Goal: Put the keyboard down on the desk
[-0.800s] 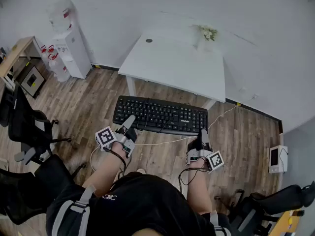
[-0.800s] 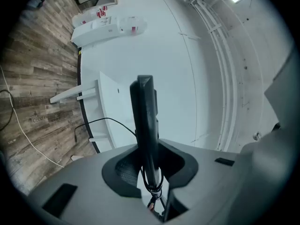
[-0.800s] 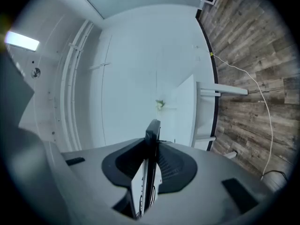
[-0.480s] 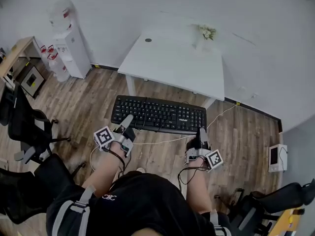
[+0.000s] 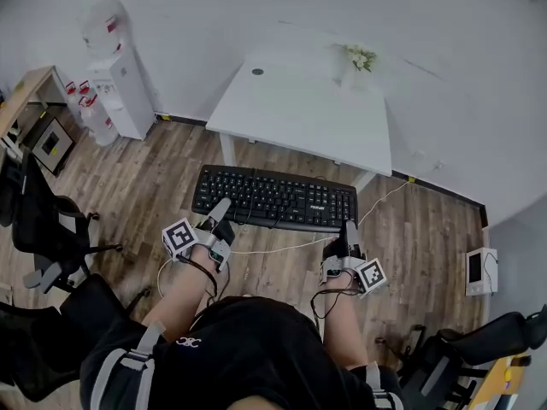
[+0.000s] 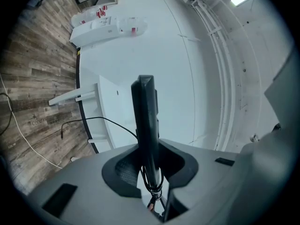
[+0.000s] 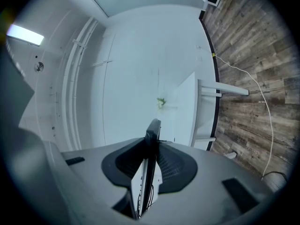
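Observation:
A black keyboard [image 5: 275, 199] hangs flat in the air over the wooden floor, short of the white desk [image 5: 303, 109]. My left gripper [image 5: 220, 214] is shut on the keyboard's near left edge, my right gripper [image 5: 349, 232] on its near right edge. In the left gripper view the keyboard [image 6: 146, 121] runs edge-on between the jaws of the left gripper [image 6: 149, 165], with its cable [image 6: 103, 121] looping off to the left. In the right gripper view the keyboard [image 7: 149, 161] shows edge-on in the right gripper [image 7: 147, 170], and the desk [image 7: 187, 107] lies beyond.
A small vase of flowers [image 5: 357, 61] stands at the desk's far right. A water dispenser [image 5: 115, 71] stands by the wall at left. Black office chairs [image 5: 47, 229] flank me on both sides. A white cable [image 5: 282, 246] trails under the keyboard.
The keyboard and both grippers have shifted slightly left and a touch toward me. Both grips hold as before.

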`<act>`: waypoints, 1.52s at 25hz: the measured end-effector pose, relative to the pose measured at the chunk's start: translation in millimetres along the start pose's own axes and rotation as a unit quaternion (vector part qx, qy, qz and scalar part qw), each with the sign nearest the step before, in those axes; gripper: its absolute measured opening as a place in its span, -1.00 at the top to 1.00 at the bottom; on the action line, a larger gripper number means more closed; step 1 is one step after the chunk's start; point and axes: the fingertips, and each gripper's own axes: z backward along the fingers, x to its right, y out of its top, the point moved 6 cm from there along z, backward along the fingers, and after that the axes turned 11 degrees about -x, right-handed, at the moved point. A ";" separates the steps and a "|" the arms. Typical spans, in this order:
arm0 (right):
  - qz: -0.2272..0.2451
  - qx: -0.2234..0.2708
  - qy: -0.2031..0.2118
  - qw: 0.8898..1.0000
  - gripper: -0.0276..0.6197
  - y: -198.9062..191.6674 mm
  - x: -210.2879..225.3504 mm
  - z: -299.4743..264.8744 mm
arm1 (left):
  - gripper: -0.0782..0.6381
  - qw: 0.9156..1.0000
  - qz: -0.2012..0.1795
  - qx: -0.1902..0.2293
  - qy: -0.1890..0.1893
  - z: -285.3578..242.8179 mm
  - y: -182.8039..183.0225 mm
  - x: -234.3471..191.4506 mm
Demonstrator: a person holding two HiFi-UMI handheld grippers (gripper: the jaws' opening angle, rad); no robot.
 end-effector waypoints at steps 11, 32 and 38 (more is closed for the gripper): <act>0.022 0.021 0.019 0.999 0.66 -37.1 -10.5 -29.2 | 0.56 0.999 -0.022 -0.022 -0.036 5.0 53.5 -5.5; 0.037 0.030 0.045 0.998 0.65 38.6 32.8 -180.0 | 0.56 0.998 -0.046 -0.020 -0.049 -129.5 146.8 -34.3; 0.034 0.032 0.028 0.999 0.64 83.9 54.7 -240.0 | 0.55 0.999 -0.037 -0.015 -0.032 -199.3 179.6 -54.2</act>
